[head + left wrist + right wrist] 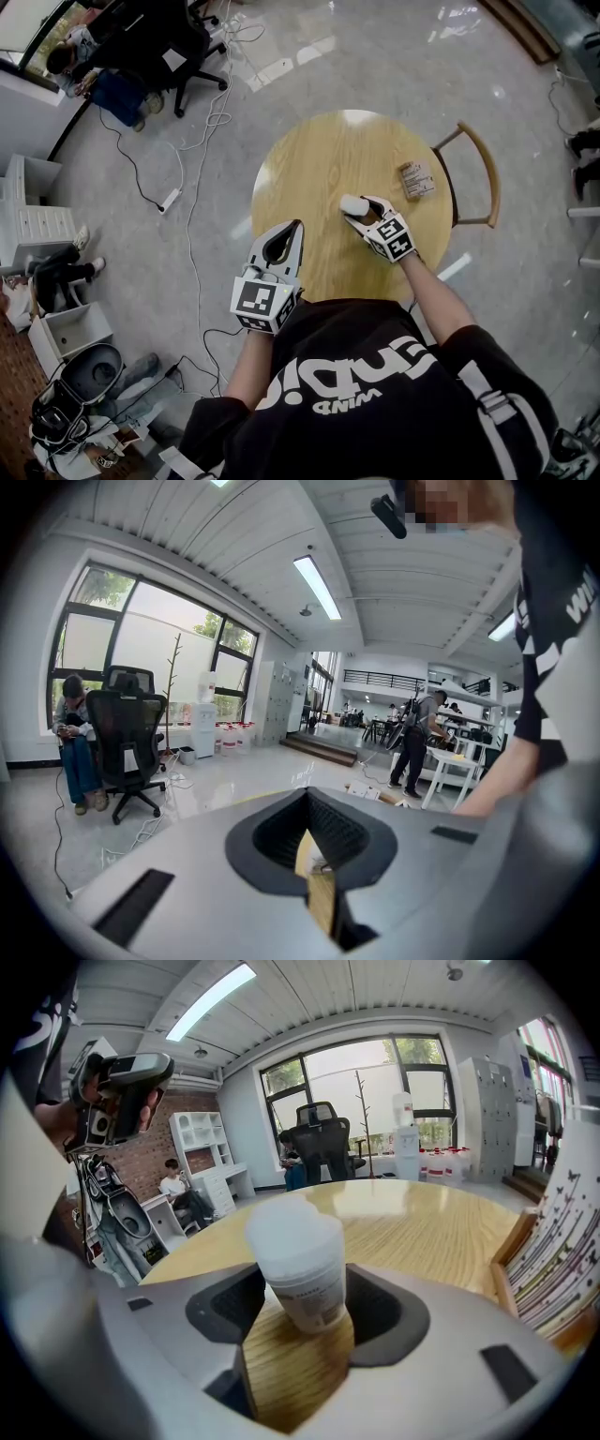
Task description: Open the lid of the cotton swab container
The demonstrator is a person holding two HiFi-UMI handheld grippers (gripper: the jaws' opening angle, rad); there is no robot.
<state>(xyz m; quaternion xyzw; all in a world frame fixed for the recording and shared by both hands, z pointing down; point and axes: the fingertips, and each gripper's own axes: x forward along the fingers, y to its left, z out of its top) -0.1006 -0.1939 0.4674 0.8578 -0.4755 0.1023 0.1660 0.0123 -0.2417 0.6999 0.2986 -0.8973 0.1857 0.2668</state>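
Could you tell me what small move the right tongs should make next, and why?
Probably close the right tongs gently on the cotton swab container. It stands upright on the table between their wide jaws, not clearly pressed yet, with its lid on; the left tongs are shut, away from it.

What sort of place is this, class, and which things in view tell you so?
Probably an open-plan office or lab workspace: a black swivel chair, a water dispenser near it, and large windows behind.
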